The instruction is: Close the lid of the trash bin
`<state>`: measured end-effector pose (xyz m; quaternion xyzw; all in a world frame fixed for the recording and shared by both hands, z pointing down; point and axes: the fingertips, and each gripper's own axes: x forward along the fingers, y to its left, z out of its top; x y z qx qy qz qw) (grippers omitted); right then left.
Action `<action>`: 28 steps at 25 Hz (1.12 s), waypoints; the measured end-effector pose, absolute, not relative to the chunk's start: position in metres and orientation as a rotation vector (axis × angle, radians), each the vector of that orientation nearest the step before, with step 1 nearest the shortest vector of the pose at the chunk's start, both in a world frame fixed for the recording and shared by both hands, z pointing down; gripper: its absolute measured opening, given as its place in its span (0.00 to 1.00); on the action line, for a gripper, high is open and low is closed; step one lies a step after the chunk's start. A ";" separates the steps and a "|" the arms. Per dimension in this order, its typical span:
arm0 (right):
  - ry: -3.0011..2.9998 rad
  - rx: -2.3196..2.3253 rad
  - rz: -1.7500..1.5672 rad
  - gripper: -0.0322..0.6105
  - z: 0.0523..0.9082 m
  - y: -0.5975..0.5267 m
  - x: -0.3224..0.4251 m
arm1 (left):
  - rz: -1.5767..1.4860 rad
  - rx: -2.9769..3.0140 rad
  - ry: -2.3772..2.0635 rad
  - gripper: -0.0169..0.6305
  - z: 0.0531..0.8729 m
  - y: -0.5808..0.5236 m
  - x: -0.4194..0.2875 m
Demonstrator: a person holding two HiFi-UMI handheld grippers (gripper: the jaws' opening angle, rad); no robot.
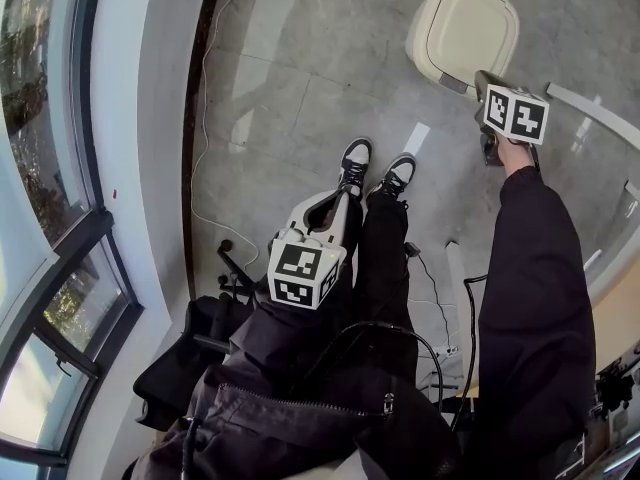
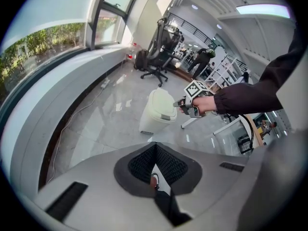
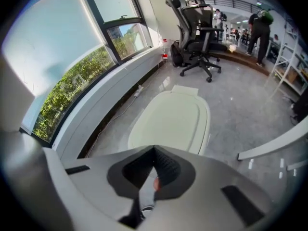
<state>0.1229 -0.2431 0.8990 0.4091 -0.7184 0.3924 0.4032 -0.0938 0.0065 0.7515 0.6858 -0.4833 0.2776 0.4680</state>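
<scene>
The cream trash bin (image 1: 463, 30) stands on the grey floor ahead of me, and its lid (image 3: 171, 119) lies flat down on it. My right gripper (image 1: 483, 78) hovers just at the bin's near right edge, jaws pointing at the lid, shut with nothing between them. In the right gripper view the right gripper (image 3: 155, 149) sits right over the lid. My left gripper (image 1: 333, 196) hangs low by my legs, well short of the bin, also shut and empty. From the left gripper view (image 2: 155, 147) I see the bin (image 2: 156, 110) and the right gripper (image 2: 180, 103) beside its lid.
A curved white window wall (image 1: 120, 168) runs along the left, with a thin cable (image 1: 205, 88) on the floor beside it. A black bag (image 1: 180, 368) lies by my left leg. A white rail (image 1: 590, 108) is on the right. A black office chair (image 3: 197, 32) stands beyond the bin.
</scene>
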 end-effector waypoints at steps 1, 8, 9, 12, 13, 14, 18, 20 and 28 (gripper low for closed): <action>-1.833 1.043 0.994 0.06 0.889 -0.242 0.122 | 0.680 1.697 -1.183 0.02 0.748 0.004 -0.091; -2.006 1.148 1.026 0.06 0.790 -0.231 0.118 | 0.661 1.813 -1.194 0.02 0.697 -0.022 -0.071; -2.024 1.164 1.030 0.06 0.773 -0.227 0.119 | 0.656 1.825 -1.200 0.02 0.686 -0.025 -0.068; -2.076 1.218 1.011 0.06 0.724 -0.214 0.129 | 0.639 1.876 -1.217 0.02 0.652 -0.039 -0.052; -2.100 1.241 0.993 0.06 0.706 -0.213 0.132 | 0.628 1.903 -1.224 0.02 0.640 -0.046 -0.048; -2.127 1.266 0.973 0.06 0.686 -0.213 0.134 | 0.615 1.934 -1.233 0.02 0.628 -0.055 -0.045; -2.211 1.353 0.901 0.06 0.613 -0.208 0.140 | 0.568 2.036 -1.261 0.02 0.577 -0.080 -0.033; -2.237 1.384 0.858 0.06 0.577 -0.199 0.144 | 0.545 2.073 -1.271 0.02 0.550 -0.086 -0.026; -2.341 1.563 0.836 0.06 0.436 -0.146 0.160 | 0.439 2.207 -1.329 0.02 0.429 -0.112 -0.006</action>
